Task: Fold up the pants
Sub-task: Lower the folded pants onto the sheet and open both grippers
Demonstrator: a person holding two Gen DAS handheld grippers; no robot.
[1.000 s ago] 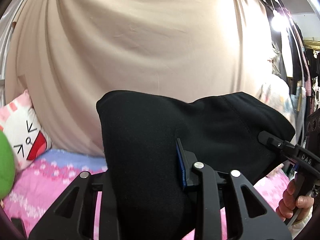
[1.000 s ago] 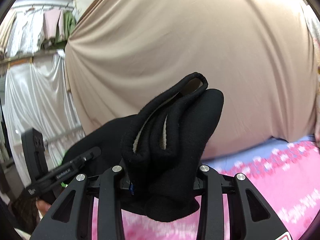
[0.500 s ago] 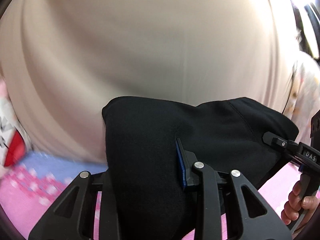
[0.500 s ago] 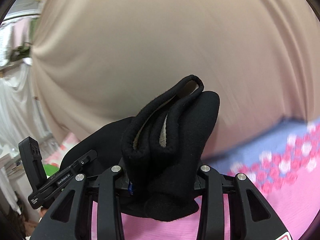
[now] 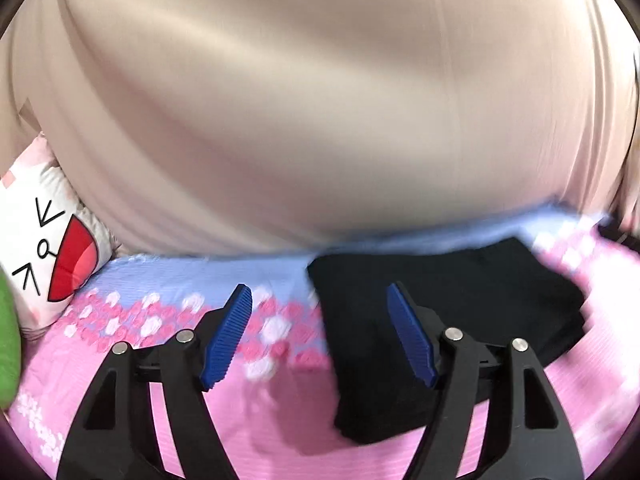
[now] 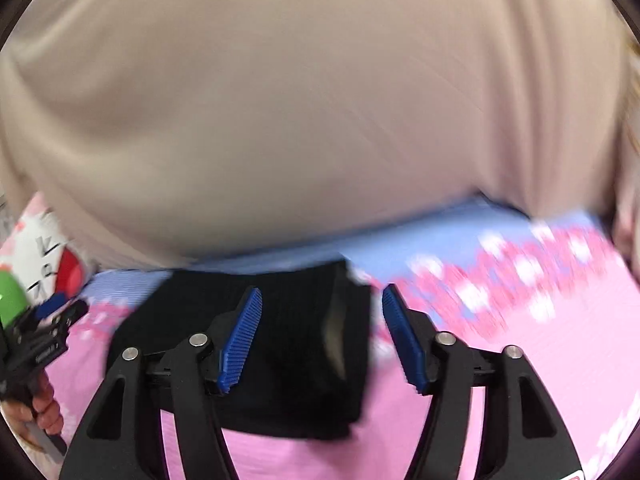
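The black pants (image 5: 448, 304) lie folded in a compact stack on the pink floral bedsheet (image 5: 280, 400). My left gripper (image 5: 320, 332) is open and empty, its blue pads wide apart, with the stack's left edge between them and beyond. In the right wrist view the pants (image 6: 296, 360) lie just past my open, empty right gripper (image 6: 322, 332). The left gripper (image 6: 36, 344) also shows there at the far left, held by a hand.
A beige curtain (image 5: 320, 100) hangs behind the bed. A white cartoon-face pillow (image 5: 44, 248) and a green object (image 5: 6, 340) sit at the left. The sheet turns light blue (image 6: 420, 240) toward the curtain.
Both grippers held the pants up in the air, shut on the cloth. Now both have opened and the pants lie folded on the bed.
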